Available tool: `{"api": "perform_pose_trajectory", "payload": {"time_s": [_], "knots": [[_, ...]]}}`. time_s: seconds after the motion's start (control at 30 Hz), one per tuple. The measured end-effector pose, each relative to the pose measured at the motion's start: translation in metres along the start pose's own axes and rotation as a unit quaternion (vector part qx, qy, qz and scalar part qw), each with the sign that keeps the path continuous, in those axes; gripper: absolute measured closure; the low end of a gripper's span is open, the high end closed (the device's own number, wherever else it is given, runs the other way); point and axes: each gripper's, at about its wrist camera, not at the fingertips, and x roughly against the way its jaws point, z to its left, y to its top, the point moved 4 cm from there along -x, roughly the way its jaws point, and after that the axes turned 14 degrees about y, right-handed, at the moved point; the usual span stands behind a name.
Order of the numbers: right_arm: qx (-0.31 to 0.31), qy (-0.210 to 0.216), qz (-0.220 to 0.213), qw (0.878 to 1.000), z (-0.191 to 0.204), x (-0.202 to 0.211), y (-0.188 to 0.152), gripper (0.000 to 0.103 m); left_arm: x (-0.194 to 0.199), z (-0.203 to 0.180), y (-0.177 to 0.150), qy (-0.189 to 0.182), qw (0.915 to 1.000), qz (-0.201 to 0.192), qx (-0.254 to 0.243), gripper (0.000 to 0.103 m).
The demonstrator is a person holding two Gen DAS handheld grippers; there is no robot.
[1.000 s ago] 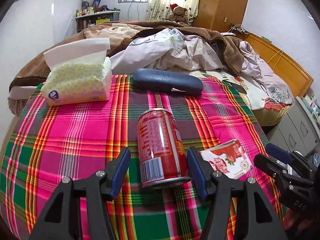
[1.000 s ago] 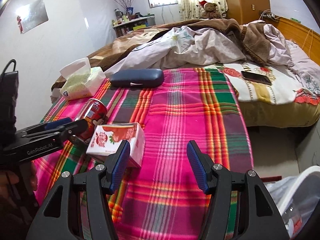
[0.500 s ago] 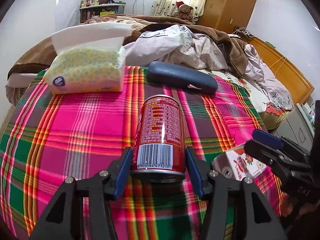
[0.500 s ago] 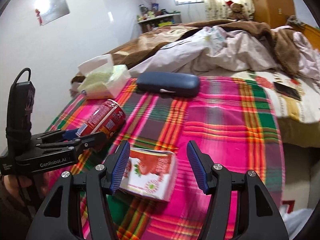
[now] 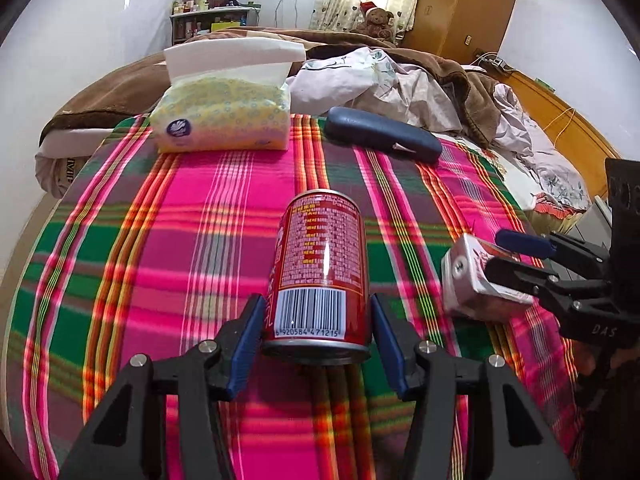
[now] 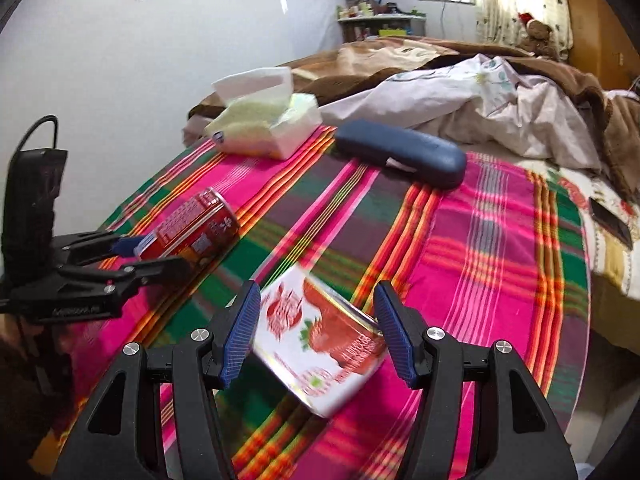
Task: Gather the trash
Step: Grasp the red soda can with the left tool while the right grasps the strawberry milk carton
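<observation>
1. red metal, thin-walled: the can [image 5: 320, 276] is seen on its side on the plaid cloth [image 5: 180, 240], base toward the left gripper [image 5: 316, 336]; the jaws are pressed against its curved sides at the barcode end, so it is judged to be pinched.
2. as an apparently empty drink can it is judged light, stiff along its length yet easily dented, and smooth enough to slip; hold is best taken across the mid-body, not at the rim.
3. the strawberry-print carton [image 6: 320, 336] lies tilted between the jaws of the right gripper [image 6: 316, 332], to the right of the can and apart from it. those jaws are spread around it; with the blur, firm contact cannot be told.
4. the carton is judged light, soft-sided and crushable, so a gentle squeeze across its flat faces is advised.
5. at the far edge, the tissue pack [image 5: 224, 116] and the dark blue case [image 5: 380, 140] are left untouched.
</observation>
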Motion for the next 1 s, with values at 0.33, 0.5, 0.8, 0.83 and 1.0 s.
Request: {"api": "perform_pose_trajectory", "payload": {"time_s": [0.33, 0.5, 0.8, 0.83, 1.0], "knots": [[0.013, -0.001, 0.024, 1.000, 0.024, -0.003, -0.021, 0.040, 0.012, 0.002, -0.002, -0.019, 0.9997, -0.005, 0.015, 0.043], [0.037, -0.017, 0.046, 0.998, 0.034, -0.015, -0.025, 0.040, 0.015, -0.005, 0.005, -0.014, 0.9998, -0.016, -0.007, 0.037], [0.002, -0.063, 0.043, 0.997, 0.023, -0.029, -0.024, 0.040, -0.009, -0.014, 0.009, 0.013, 0.9996, 0.001, -0.024, 0.037], [-0.002, -0.062, 0.042, 0.997, 0.022, -0.029, -0.023, 0.040, -0.013, -0.013, 0.009, 0.014, 0.9997, 0.006, -0.019, 0.037], [-0.022, -0.064, 0.030, 0.997, 0.020, -0.029, -0.023, 0.040, -0.017, -0.013, 0.008, 0.017, 0.9997, 0.008, -0.014, 0.040]]}}
